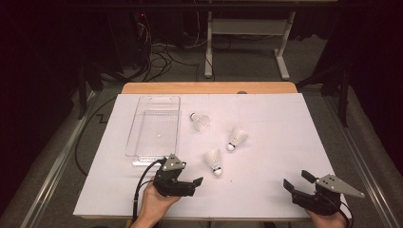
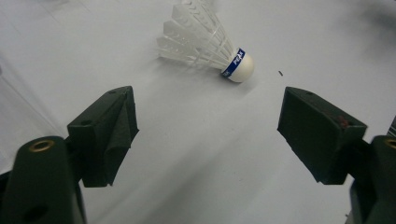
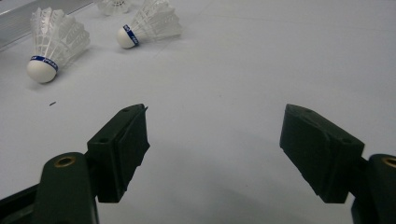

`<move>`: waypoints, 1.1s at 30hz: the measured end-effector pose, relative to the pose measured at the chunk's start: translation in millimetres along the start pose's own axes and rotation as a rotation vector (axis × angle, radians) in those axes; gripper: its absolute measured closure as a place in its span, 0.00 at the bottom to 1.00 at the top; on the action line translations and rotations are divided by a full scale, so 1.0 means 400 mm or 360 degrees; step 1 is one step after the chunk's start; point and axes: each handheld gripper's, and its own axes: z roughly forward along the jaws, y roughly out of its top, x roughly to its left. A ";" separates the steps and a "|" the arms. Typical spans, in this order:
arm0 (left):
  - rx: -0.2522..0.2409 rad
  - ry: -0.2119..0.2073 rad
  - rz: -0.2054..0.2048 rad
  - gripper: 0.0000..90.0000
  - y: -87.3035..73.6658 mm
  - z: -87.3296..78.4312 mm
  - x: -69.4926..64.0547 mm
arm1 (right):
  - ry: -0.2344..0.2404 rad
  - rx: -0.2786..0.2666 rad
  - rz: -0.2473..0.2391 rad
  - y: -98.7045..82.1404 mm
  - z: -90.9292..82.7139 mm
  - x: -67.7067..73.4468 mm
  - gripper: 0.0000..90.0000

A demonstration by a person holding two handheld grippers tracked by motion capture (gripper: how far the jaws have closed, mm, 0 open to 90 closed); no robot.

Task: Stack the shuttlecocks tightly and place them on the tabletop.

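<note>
On the white table (image 1: 266, 190) lie three white feather shuttlecocks, each on its side, each with a white cork head and a blue band; beside them, toward the left, sits a clear plastic tray (image 1: 138, 124) with nothing visible in it.

The left gripper (image 1: 190, 183) rests low at the near edge of the table, held in the person's left hand (image 1: 154, 206), a black cable trailing from it; its jaws stand wide apart and grasp nothing. It points toward the nearest shuttlecock (image 1: 214, 161), which lies just beyond the jaw tips — near, but not touching. In the left gripper view the same shuttlecock (image 2: 205, 42) lies ahead of the gap between the jaws, cork head toward the right and feathers fanning up to the left.

The right gripper (image 1: 297, 183) sits at the near right corner, well apart from the shuttlecocks; its jaws too are spread and hold nothing, with bare table between them in the right gripper view.

The middle shuttlecock (image 1: 236, 138) lies a little farther back and to the right of the nearest one, head toward the person; the far shuttlecock (image 1: 200, 121) lies just beside the tray's right wall, with its head toward the tray — whether it touches the wall I cannot tell.
</note>
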 end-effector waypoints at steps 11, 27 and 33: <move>0.0059 0.0022 -0.0020 0.29 0.045 0.009 0.009 | 0.0007 0.0000 -0.0004 0.000 0.000 0.000 0.27; 0.0098 0.0058 -0.0057 0.33 0.132 0.021 0.034 | 0.0022 0.0000 0.0002 0.000 -0.001 -0.001 0.27; 0.0116 0.0076 -0.0065 0.34 0.158 0.031 0.046 | 0.0026 0.0000 0.0000 0.000 -0.001 0.000 0.27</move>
